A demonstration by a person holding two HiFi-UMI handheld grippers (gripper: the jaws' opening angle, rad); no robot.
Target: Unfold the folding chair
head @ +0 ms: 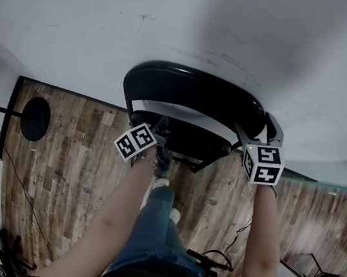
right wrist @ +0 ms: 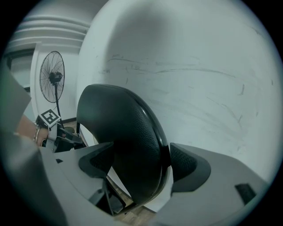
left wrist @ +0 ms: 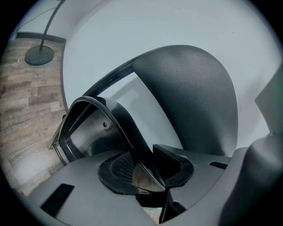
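Left gripper (left wrist: pixel 148 176) clenched on seat (left wrist: pixel 88 128) at its rim, right gripper (right wrist: pixel 141 163) clamped across backrest (right wrist: pixel 119 128); chair (head: pixel 193 95) stands folded against the wall (head: pixel 180 12), so I'd hold the backrest steady and swing the seat down slowly.

Black padded folding chair (head: pixel 193 95) stands folded, upright on the wooden floor (head: pixel 67 150) against the white wall (head: pixel 179 18).
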